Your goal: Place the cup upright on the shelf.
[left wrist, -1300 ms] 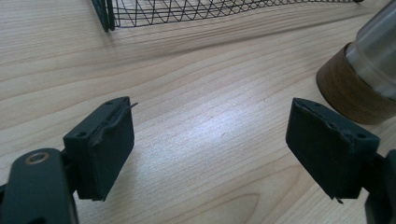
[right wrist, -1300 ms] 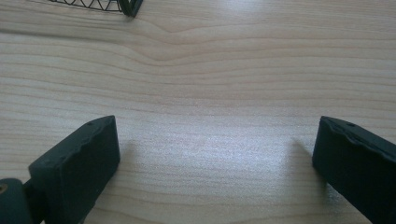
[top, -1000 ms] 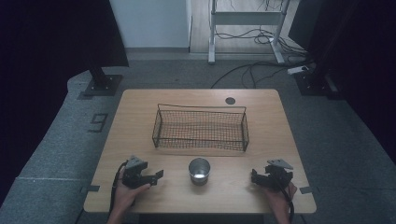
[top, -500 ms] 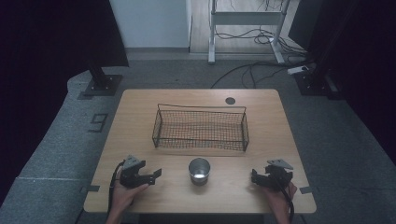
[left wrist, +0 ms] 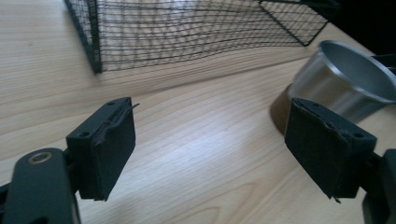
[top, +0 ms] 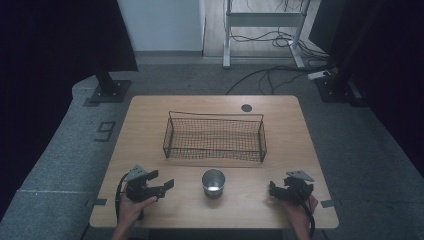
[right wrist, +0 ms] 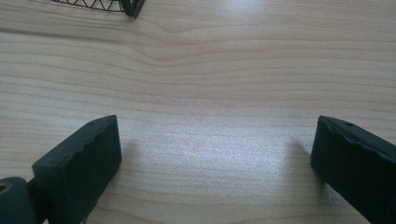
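A shiny metal cup (top: 213, 181) stands upright near the table's front edge, between my two grippers. My left gripper (top: 161, 180) rests to the cup's left and points toward it. In the left gripper view that gripper (left wrist: 210, 135) is open, and the cup (left wrist: 345, 86) sits beyond its right jaw, untouched. Its jaws have just been closing a little, with nothing between them. My right gripper (top: 274, 191) sits to the cup's right, open (right wrist: 215, 154) over bare wood.
A black wire basket (top: 215, 150) stands behind the cup at mid-table, with nothing in it; its mesh (left wrist: 187, 32) and a corner (right wrist: 133, 7) show in the gripper views. A dark round grommet (top: 246, 107) sits near the wooden table's (top: 290, 135) far edge.
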{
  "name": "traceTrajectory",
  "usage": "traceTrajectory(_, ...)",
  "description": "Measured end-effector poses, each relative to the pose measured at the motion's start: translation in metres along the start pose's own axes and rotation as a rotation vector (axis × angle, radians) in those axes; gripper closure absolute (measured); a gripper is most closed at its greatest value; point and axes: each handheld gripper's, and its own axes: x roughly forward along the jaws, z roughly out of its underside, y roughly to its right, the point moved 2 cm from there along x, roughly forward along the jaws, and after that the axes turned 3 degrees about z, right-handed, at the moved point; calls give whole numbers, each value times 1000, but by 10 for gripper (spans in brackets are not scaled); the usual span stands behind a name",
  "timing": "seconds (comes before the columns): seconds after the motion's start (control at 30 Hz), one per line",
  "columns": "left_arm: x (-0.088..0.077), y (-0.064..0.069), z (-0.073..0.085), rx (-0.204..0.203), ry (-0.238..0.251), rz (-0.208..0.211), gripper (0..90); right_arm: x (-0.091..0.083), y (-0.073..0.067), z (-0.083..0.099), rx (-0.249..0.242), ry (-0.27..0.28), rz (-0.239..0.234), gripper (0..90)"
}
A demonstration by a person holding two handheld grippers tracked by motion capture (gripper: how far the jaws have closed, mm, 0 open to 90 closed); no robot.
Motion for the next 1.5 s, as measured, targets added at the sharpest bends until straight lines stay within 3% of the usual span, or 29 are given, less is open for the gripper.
traceTrajectory(0.63, 2, 27, -10, 45, 3, 45, 156, 0, 0, 0, 0, 1, 0, 21)
traceTrajectory(1.5, 31, 69, -28, 113, -56, 136, 94, 0, 1, 0, -2, 7, 3, 30)
